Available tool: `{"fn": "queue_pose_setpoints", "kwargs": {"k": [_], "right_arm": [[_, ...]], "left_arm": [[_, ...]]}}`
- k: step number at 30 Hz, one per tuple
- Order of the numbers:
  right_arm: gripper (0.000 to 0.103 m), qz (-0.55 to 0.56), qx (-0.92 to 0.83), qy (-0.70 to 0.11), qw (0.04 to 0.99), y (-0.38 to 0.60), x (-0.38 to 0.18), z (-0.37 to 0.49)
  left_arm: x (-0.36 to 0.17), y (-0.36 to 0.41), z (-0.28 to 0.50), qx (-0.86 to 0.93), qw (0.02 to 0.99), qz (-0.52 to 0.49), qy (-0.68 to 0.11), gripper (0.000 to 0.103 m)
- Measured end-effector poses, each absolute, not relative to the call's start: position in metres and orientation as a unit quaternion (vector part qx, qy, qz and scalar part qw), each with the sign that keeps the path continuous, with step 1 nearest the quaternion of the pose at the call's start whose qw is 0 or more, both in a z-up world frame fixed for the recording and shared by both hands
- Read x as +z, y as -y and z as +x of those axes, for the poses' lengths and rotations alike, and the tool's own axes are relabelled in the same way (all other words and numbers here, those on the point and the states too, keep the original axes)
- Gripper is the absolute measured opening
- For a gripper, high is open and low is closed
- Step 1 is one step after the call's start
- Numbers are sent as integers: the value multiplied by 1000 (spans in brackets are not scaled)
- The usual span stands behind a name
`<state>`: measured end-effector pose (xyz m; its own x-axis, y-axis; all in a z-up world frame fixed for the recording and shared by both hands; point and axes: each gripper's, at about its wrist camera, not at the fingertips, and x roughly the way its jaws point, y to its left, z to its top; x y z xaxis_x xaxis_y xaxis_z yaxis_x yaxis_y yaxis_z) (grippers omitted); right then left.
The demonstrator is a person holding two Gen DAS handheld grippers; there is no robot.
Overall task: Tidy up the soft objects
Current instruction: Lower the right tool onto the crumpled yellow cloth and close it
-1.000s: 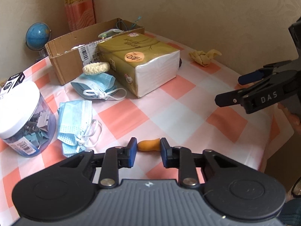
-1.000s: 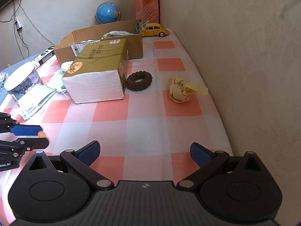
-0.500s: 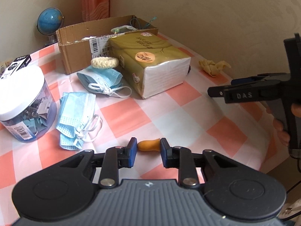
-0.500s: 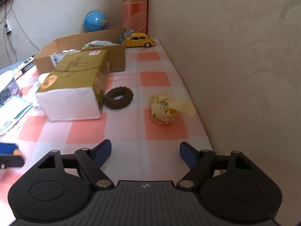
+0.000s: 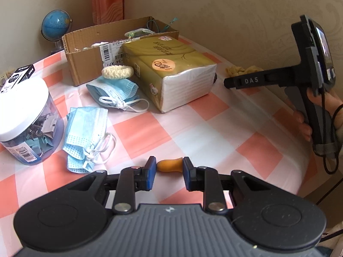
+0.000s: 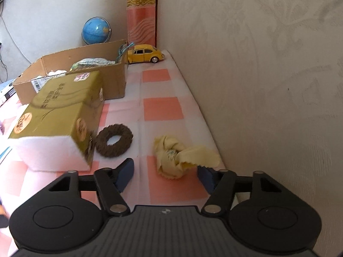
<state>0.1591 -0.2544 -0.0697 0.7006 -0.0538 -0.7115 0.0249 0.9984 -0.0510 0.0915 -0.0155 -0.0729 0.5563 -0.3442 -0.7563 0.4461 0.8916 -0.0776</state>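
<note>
Orange and squashy, the plug sits pinched in my left gripper. My right gripper hangs spread wide, with the yellow cloth at twelve o'clock between its pads. Risk: closing now may catch only the loose flap (at two o'clock) and drag the cloth. The box waits at eleven.

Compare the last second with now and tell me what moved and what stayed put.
The right gripper travelled forward along the wall side of the table, jaws open, until the crumpled yellow cloth lies just ahead between its fingers; nothing is grasped yet. The left gripper stayed shut on the small orange piece. The tissue pack, brown ring and cardboard box did not shift.
</note>
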Motion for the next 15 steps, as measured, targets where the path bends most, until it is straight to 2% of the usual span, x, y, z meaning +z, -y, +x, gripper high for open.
{"fn": "queue_pose_setpoints", "kwargs": {"k": [1,3,5,9,15], "right_arm": [[61,-18,-24,-385,922,255,-69,161],[60,-15,-28,-384,923,256,-68,163],[49,-18,-35,-383,923,256,-69,164],[36,-21,-36,-383,923,255,-68,163],[34,-15,-32,-387,922,254,-62,157]], "left_arm": [[-73,15,92,-225,880,60,-415,25],[-73,15,92,-224,880,61,-414,25],[-73,15,92,-224,880,61,-414,25],[-73,14,92,-227,879,55,-417,25],[-70,12,92,-223,879,54,-418,25]]}}
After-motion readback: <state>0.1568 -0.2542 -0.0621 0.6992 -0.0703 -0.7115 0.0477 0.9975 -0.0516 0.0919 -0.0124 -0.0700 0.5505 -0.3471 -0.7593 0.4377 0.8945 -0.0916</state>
